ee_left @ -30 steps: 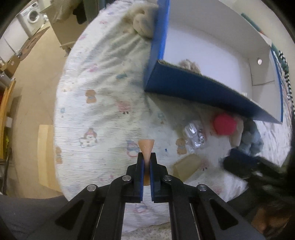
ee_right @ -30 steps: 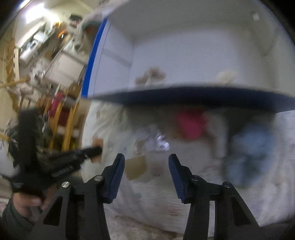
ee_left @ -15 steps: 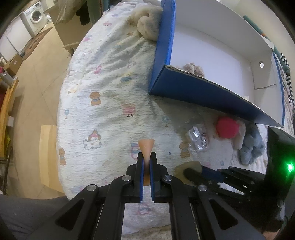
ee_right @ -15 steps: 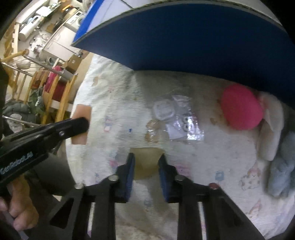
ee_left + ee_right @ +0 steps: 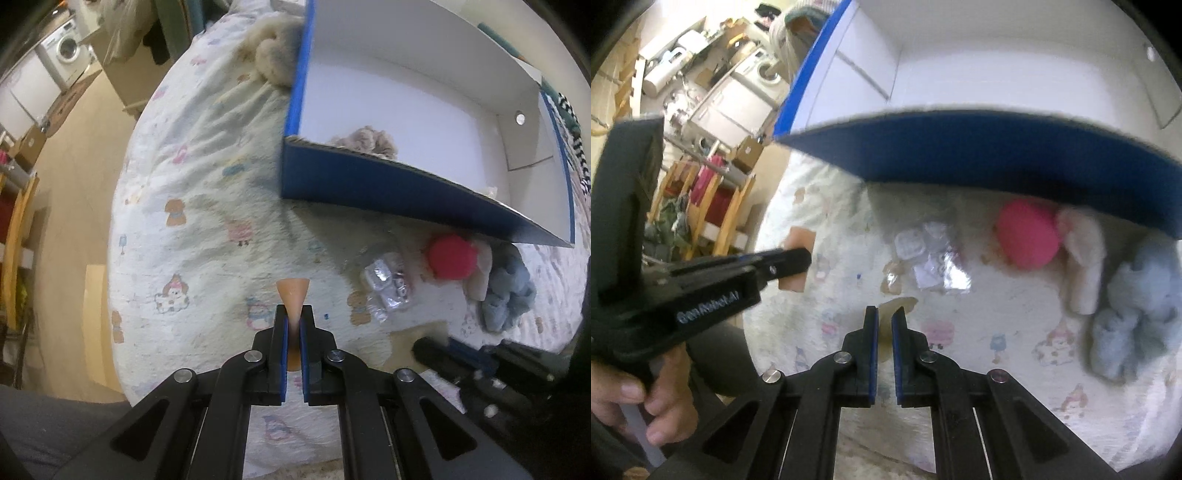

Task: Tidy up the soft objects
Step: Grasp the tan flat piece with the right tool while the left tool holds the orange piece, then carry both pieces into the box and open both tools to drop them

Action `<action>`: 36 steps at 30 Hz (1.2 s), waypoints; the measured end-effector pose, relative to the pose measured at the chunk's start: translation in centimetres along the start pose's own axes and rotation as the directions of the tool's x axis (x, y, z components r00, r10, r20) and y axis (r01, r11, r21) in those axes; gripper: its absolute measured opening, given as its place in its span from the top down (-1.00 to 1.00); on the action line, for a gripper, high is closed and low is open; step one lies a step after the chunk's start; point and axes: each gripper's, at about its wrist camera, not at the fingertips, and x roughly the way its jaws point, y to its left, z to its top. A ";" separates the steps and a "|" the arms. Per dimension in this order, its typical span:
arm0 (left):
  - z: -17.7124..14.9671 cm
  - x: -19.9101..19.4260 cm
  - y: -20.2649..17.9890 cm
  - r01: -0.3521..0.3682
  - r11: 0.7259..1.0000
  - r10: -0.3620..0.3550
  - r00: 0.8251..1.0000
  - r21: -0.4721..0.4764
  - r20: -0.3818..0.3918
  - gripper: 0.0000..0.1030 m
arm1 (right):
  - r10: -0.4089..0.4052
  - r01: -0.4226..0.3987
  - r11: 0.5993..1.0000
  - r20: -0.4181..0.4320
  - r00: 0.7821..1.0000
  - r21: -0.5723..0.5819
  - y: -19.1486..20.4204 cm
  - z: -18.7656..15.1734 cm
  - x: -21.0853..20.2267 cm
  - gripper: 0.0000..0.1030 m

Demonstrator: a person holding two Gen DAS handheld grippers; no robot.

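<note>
Left wrist view: my left gripper (image 5: 293, 325) is clamped on a thin orange sponge piece (image 5: 293, 291) above the printed quilt (image 5: 207, 206), near the blue box (image 5: 369, 184). Right wrist view: my right gripper (image 5: 884, 325) is pinched on a beige soft pad (image 5: 895, 308) lying on the quilt. I should lift both gently, clear the box wall, then release inside.

Both wrist views are evenly lit by soft indoor light, with no hard glare; the white inside of the box (image 5: 424, 107) reads brightest. A shadow lies under its blue front wall, over the quilt (image 5: 207, 229). Fisheye bending curves every edge and leaves black corners. The right view is smeared by motion blur, the box rim and blue plush (image 5: 1134, 306) soft; the left view is sharper
</note>
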 end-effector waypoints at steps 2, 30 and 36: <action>0.0 -0.1 -0.1 -0.009 1.000 0.009 1.000 0.007 0.009 0.90 | -0.007 0.006 1.000 0.027 1.000 0.024 -1.1 0.2 -1.0 0.83; 1.8 -7.7 -0.9 -0.016 1.000 0.017 0.968 -0.006 0.252 0.90 | 0.022 -0.042 0.997 0.253 0.967 0.072 -2.5 2.8 -9.9 0.83; 4.0 -9.4 -2.5 0.000 1.000 -0.004 0.953 0.015 0.302 0.90 | 0.009 -0.033 0.997 0.314 0.949 0.071 -3.3 4.4 -12.8 0.83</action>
